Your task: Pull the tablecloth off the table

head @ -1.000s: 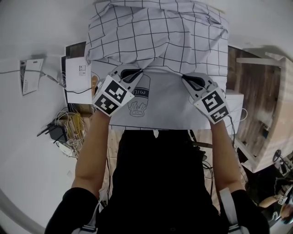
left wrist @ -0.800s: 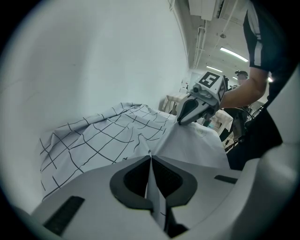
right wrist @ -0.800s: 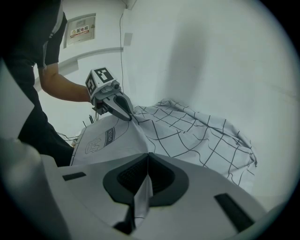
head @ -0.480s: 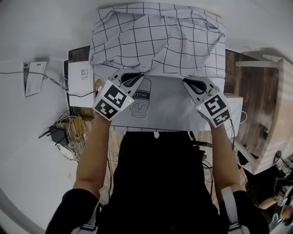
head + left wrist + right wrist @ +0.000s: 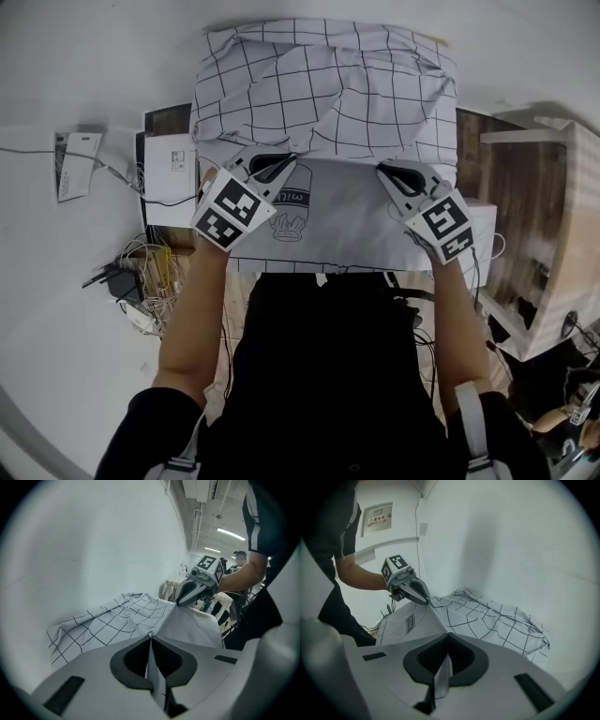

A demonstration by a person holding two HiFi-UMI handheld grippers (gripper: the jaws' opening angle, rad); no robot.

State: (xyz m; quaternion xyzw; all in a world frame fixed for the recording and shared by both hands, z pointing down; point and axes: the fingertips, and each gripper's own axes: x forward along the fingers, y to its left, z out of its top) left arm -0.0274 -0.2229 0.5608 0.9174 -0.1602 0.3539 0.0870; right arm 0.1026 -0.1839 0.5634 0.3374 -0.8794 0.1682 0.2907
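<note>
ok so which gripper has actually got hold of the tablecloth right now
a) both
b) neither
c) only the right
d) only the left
a: the left gripper and the right gripper each have their jaws closed on a fold of the tablecloth, with the cloth pinched between the pads in both gripper views.

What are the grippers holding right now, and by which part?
The tablecloth. The left gripper and right gripper pinch the raised fold between its checked and plain sides, jaws shut.

A white wall (image 5: 401, 529) bears a sign (image 5: 377, 518); strip lights (image 5: 229, 534) glow overhead; cables (image 5: 141, 272) tangle left, wooden furniture (image 5: 530, 216) stands right.
</note>
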